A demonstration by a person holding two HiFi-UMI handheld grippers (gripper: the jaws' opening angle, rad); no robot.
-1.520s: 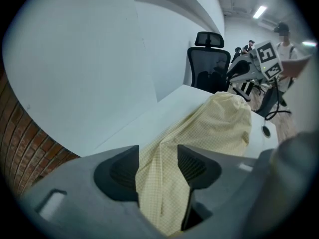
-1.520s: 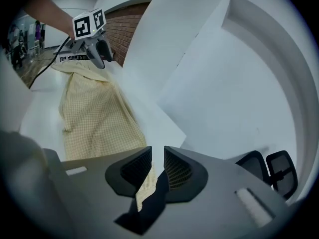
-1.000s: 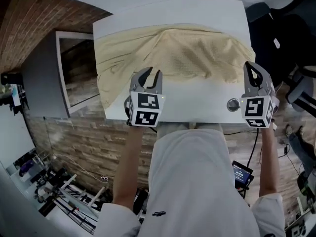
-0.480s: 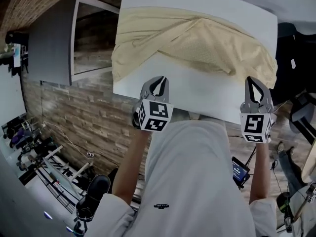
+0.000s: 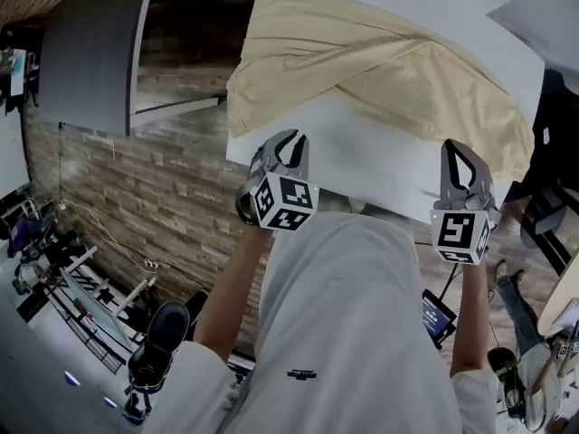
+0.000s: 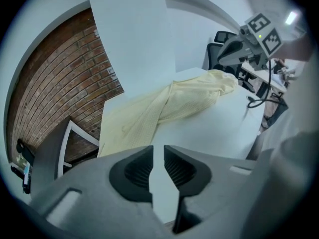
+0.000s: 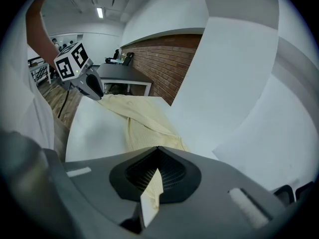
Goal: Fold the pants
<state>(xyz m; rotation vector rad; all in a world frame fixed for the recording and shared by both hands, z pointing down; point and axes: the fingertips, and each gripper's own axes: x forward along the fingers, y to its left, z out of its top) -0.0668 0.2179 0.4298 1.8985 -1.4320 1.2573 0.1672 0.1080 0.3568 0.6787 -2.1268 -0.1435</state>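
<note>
Pale yellow pants (image 5: 380,70) lie crumpled across the far part of the white table (image 5: 362,165), one end hanging off its right edge. My left gripper (image 5: 288,143) hovers by the near left edge, clear of the cloth. In the left gripper view (image 6: 158,153) its jaws show a narrow gap with only bare table behind; they have just been opening, with nothing between them. My right gripper (image 5: 460,150) is near the front right, just short of the pants' edge. In the right gripper view (image 7: 158,151) its tips meet, shut, with the pants (image 7: 134,118) lying beyond.
A dark grey desk (image 5: 90,52) stands to the left beside the brick wall. A black chair (image 5: 552,206) is off the table's right side. A small lit screen (image 5: 439,313) sits below the right arm. Metal racks (image 5: 81,278) fill the lower left.
Both grippers have drawn back from the pants toward the table's near edge, and the head view has swung left. The left jaws stand narrower than a second ago.
</note>
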